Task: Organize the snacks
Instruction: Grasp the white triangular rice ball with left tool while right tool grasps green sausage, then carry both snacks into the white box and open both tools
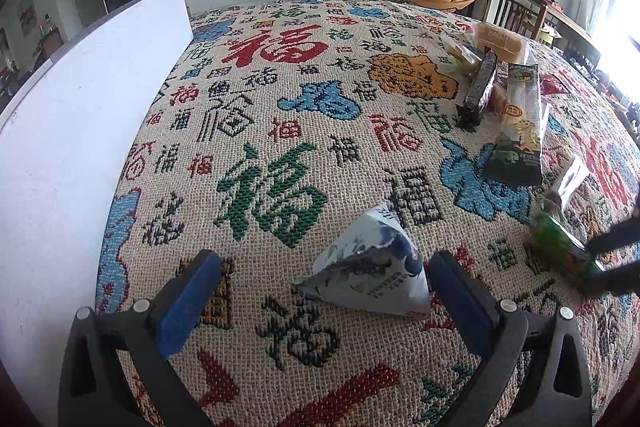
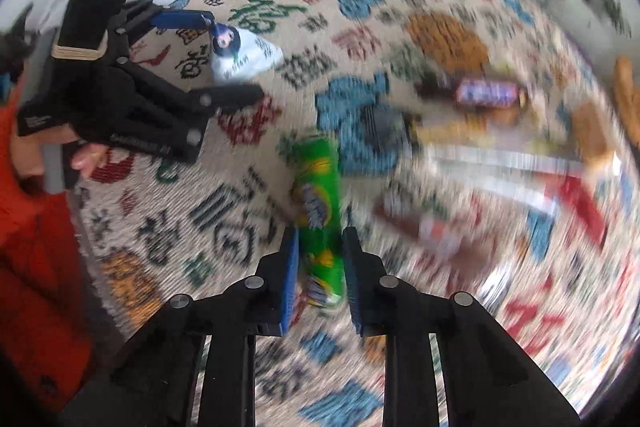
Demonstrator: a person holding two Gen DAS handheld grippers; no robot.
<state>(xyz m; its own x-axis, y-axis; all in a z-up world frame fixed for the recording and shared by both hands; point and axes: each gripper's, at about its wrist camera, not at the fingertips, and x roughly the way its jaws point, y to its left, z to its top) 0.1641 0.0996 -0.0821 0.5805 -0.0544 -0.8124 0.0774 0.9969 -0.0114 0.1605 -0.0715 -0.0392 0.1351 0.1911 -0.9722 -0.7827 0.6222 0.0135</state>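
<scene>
oddly, 福 covers tablecloth; snack labels unreadable.

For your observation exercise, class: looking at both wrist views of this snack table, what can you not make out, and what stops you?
- Right wrist view: snack pile right of the green snack tube is smeared by motion blur; labels unreadable.
- Left wrist view: right gripper is cut off by the frame edge.
- Left wrist view: print on the white triangular packet, between the left gripper fingers, is too small.

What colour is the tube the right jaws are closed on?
Bright green tube with yellow and blue print, clearest in the right wrist view.
</scene>
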